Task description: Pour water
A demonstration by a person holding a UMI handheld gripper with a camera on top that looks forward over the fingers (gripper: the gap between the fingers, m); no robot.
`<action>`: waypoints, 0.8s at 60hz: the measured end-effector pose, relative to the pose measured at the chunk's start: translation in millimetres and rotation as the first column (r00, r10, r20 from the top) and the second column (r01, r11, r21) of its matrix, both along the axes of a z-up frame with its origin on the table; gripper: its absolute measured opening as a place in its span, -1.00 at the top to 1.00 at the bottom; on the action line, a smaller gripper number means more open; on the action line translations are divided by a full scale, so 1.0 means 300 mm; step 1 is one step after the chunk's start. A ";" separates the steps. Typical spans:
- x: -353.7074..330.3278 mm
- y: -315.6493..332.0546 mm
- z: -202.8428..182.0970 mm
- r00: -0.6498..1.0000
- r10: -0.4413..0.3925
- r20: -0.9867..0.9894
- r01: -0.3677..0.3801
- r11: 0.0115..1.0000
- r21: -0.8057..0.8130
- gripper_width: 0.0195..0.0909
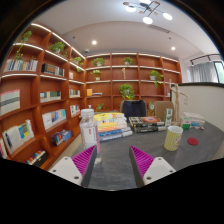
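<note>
Our tool is spread wide, holding nothing, above the counter. White bottle ahead-left: we judge it light, smooth, maybe slippery; grip mid-body. Yellowish cup stands well apart, right.

The fingers are white, each with a magenta pad inside. The table is dark grey. A white bottle has a red cap. The cup is pale yellow-green. A red lid lies nearby. The shelves are warm brown wood, holding books and green plants.
</note>
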State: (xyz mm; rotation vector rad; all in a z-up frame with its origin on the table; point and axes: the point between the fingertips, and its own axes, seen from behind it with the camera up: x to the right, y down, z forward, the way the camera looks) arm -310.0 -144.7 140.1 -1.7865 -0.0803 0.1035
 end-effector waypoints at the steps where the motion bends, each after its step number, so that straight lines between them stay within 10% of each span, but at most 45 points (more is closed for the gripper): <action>1: -0.046 0.012 -0.039 1.000 0.011 -0.005 -0.011 1.000 0.003 -0.34; 33: -0.384 0.351 -0.166 0.999 0.043 0.026 -0.044 0.998 0.032 -0.36; 48: -0.391 0.396 -0.157 1.000 0.029 0.002 -0.029 0.996 0.083 0.17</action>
